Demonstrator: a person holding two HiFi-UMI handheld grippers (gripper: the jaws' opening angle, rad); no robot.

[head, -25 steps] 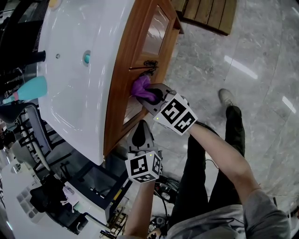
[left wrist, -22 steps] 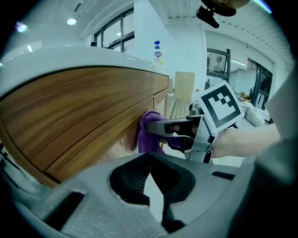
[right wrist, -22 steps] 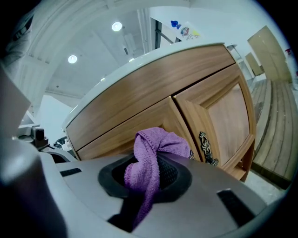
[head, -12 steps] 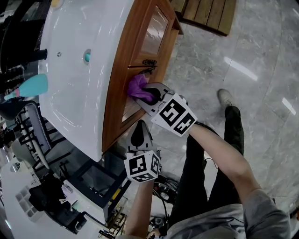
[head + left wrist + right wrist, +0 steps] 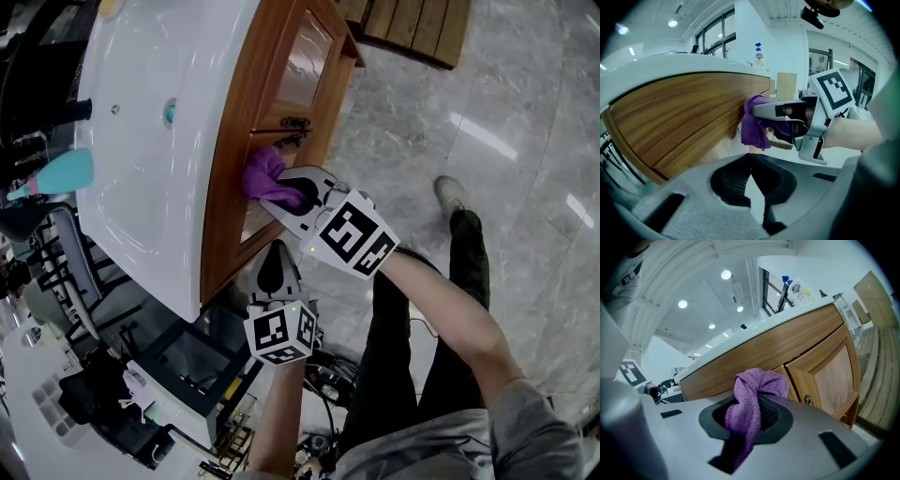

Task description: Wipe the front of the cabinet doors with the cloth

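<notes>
Grey marble floor lies open on the door side of the cabinet, up to a slatted wooden piece cut off by the top edge. From the head view the cabinet doors are steeply foreshortened, so their lower parts are hard to make out. A white countertop overhangs them.

The right gripper is clenched on the purple cloth. The bunched end presses on the wooden front just under the countertop rim, beside the dark metal handle. The bunch hides the exact patch it touches. In the right gripper view the cloth's tail drops out of sight between the jaws.

The left gripper hangs apart from the wood, near the cabinet's corner, its jaws drawn together on nothing. Cluttered dark equipment crowds that side and is too jumbled to identify.
</notes>
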